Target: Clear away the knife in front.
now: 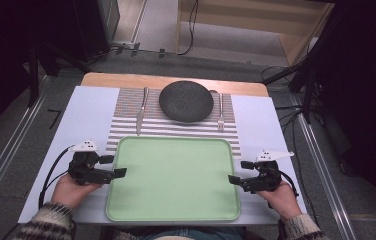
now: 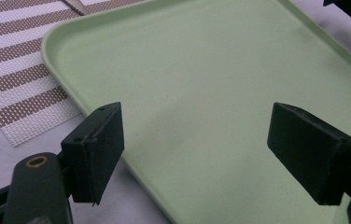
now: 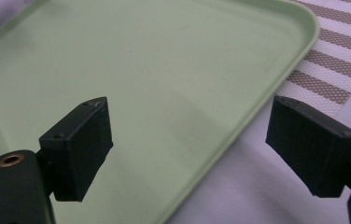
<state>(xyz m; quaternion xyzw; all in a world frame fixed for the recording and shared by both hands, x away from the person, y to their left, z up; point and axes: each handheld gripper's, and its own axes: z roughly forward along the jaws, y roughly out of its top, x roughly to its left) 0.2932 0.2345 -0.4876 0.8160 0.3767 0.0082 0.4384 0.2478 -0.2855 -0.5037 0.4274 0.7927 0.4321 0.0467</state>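
Flanking the green tray [image 1: 173, 175]: your left gripper [image 1: 118, 166] at its left edge, your right gripper [image 1: 237, 171] at its right edge, both spread wide, holding nothing. Beyond the tray: placemat [image 1: 126, 112], dark plate [image 1: 186, 101], knife [image 1: 141, 111], fork [image 1: 221, 113]. Risk: uneven bites on the thin rim would probably tilt the tray or let it slip.
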